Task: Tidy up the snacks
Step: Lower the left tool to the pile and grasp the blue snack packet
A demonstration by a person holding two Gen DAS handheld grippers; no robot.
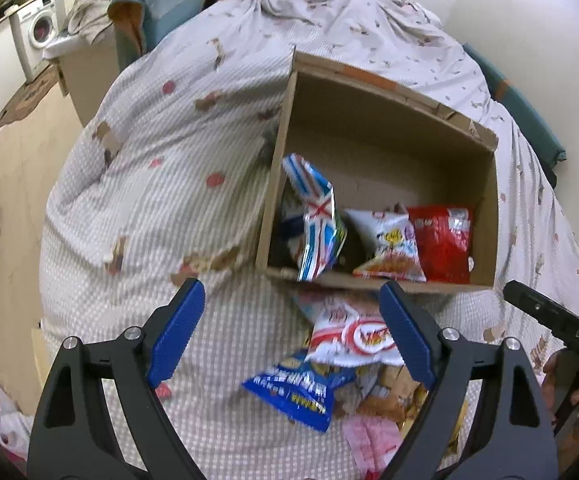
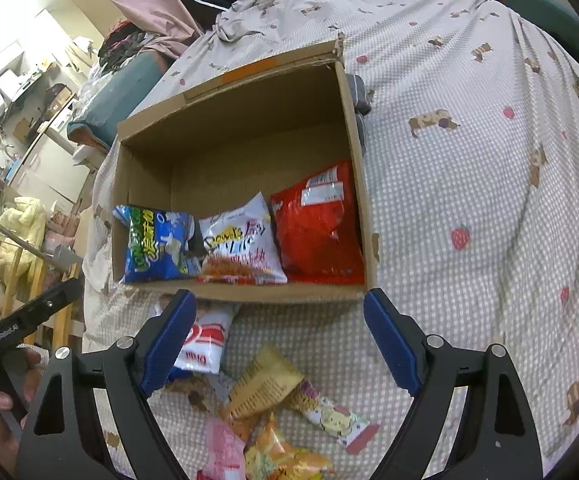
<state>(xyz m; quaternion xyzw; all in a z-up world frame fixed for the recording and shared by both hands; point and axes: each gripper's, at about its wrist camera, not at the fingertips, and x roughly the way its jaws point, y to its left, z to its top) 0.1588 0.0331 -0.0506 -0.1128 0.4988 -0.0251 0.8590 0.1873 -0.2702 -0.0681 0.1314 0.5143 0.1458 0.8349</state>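
A cardboard box (image 2: pixel 353 152) was seen lying open on a bed covered by a patterned quilt (image 2: pixel 469 200). Three snack bags were lined up side by side against the box's near wall: a blue bag (image 2: pixel 157 246) at the left, a white bag (image 2: pixel 241 240) in the middle, and a red bag (image 2: pixel 319 228) at the right, against the right wall. In the right wrist view each bag's long axis was seen running from the near wall toward the far wall (the blue one appeared crumpled and partly upright in the left wrist view). Loose snacks were heaped on the quilt just in front of the box, among them a white-and-red packet (image 1: pixel 353 336) and a blue packet (image 1: pixel 301 392). The left gripper (image 1: pixel 293 332) was held above this heap with its jaws spread wide and nothing between them. The right gripper (image 2: pixel 279 344) was likewise spread apart, unloaded, above the loose snacks.
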